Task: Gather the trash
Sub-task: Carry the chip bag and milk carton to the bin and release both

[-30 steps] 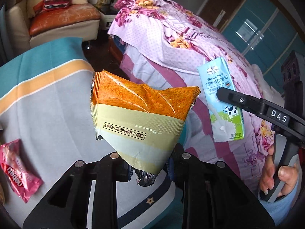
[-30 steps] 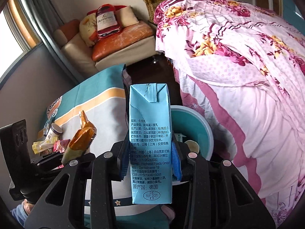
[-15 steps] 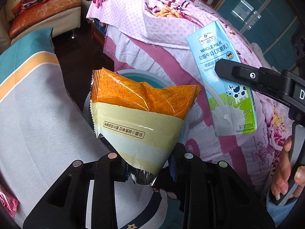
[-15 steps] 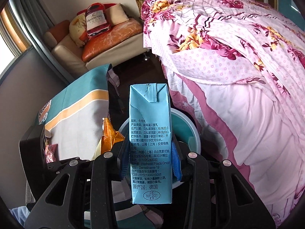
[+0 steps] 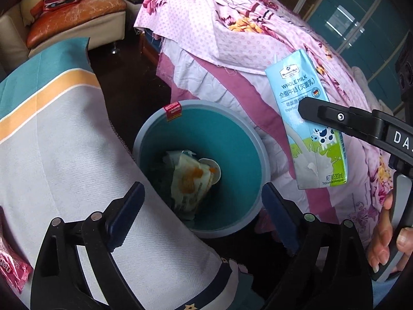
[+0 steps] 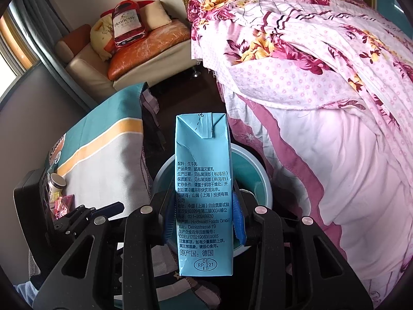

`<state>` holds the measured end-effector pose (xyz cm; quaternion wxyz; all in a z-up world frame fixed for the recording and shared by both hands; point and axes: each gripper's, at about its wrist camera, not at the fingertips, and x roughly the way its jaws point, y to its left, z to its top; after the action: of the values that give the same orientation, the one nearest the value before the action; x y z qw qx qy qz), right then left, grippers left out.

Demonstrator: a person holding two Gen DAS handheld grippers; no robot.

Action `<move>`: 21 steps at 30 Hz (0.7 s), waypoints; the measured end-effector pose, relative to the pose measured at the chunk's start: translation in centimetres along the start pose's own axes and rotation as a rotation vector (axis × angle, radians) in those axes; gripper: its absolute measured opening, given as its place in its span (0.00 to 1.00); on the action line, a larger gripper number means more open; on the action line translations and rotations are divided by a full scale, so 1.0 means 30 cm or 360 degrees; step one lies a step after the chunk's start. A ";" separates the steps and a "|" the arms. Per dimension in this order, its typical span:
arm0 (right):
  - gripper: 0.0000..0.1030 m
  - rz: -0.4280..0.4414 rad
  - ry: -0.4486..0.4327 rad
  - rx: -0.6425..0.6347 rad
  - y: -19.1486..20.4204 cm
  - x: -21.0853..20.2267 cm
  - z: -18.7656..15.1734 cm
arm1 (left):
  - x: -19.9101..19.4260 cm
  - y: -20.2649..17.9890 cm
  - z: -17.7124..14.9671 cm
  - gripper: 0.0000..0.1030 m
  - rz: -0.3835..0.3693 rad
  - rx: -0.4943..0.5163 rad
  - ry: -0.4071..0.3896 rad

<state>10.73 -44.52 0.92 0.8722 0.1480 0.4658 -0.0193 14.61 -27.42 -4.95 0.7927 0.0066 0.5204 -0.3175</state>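
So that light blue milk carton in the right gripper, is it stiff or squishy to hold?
The light blue milk carton probably stays fairly stiff: its flat sides look straight between the right gripper pads. A small crease near its top suggests it would dent if squeezed harder. Probably light, if empty.

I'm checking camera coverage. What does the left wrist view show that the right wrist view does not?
Only the left wrist view shows inside the bin: the snack wrapper lying at the bottom, below the open left tool. Only the right wrist view shows the jar on the table and the right tool gripping the milk carton. Both show carton, bin, bed and sofa.
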 end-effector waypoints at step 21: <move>0.35 -0.0050 0.0165 -0.0052 0.077 0.125 -0.048 | -0.088 0.182 -0.070 0.92 0.0053 -0.0219 -0.0052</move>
<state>12.09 -41.51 -2.33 0.8489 0.1271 0.5128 -0.0177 14.97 -21.03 -5.47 0.8048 -0.0443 0.5278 -0.2679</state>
